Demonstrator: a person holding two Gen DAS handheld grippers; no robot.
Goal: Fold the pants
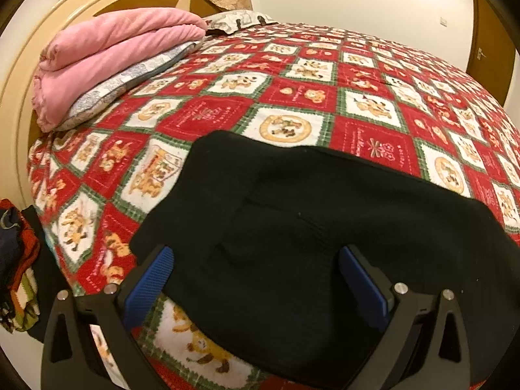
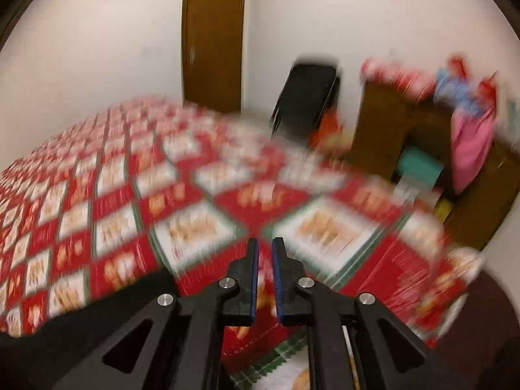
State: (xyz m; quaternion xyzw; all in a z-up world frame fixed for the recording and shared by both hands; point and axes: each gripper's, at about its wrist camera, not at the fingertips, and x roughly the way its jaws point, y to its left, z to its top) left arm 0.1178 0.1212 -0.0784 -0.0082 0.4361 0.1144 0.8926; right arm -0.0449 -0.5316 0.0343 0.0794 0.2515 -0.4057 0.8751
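The black pants point(image 1: 302, 227) lie folded in a thick stack on the red patchwork bedspread point(image 1: 292, 91). My left gripper point(image 1: 256, 253) is open, its blue pads wide apart just above the near part of the stack, holding nothing. In the blurred right wrist view, my right gripper point(image 2: 265, 243) has its jaws nearly closed with a narrow gap and nothing between them. It hovers over the bedspread point(image 2: 195, 195). An edge of the black pants point(image 2: 81, 321) shows at lower left of that view.
A folded pink blanket point(image 1: 107, 55) and pillows sit at the head of the bed by the cream headboard point(image 1: 19, 104). Clothes point(image 1: 16, 260) lie off the bed's left edge. A black chair point(image 2: 308, 97), wooden furniture point(image 2: 390, 130) and a door point(image 2: 213, 45) stand beyond the bed.
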